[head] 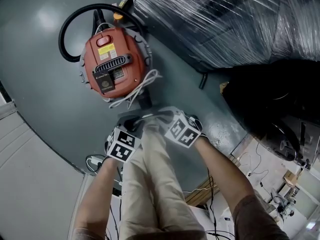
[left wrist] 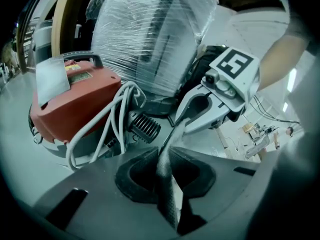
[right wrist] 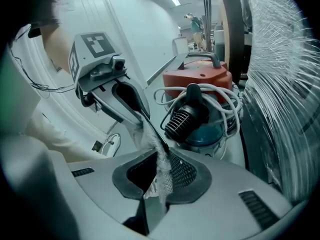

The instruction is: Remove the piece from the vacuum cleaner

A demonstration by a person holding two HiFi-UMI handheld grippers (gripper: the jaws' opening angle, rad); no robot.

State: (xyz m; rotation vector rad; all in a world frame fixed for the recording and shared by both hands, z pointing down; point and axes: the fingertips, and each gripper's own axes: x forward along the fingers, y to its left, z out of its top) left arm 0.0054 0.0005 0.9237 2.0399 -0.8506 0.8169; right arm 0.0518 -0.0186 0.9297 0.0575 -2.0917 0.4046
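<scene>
On the grey floor below the head camera, the red vacuum (head: 112,64) stands upright beside a film-wrapped load (head: 220,19), with its black hose (head: 67,26) looped behind it and its white cord (head: 140,86) bunched at the near side. I hold both grippers low over the person's legs, well clear of the machine. The left gripper (head: 129,125) and right gripper (head: 162,118) face each other with a pale blur between them, which I take to be the piece (head: 152,115).

Along the left gripper (left wrist: 165,156), the fingers are pressed together on one end of a thin grey mesh strip, the piece (left wrist: 166,176). It runs up and away to the right gripper (left wrist: 182,119), which nips the far end. The vacuum (left wrist: 75,104) sits beyond to the left and is not touching the strip.

Along the right gripper (right wrist: 162,159), the fingers likewise pinch the piece (right wrist: 161,171), here whitish and frayed, and it leads up to the left gripper (right wrist: 142,116). The vacuum (right wrist: 200,79) stands behind, wound in its cord.

My reading is that holding both ends keeps the limp strip stretched and under control rather than dangling. No view shows it joined to the machine, so I judge that it is already free.
</scene>
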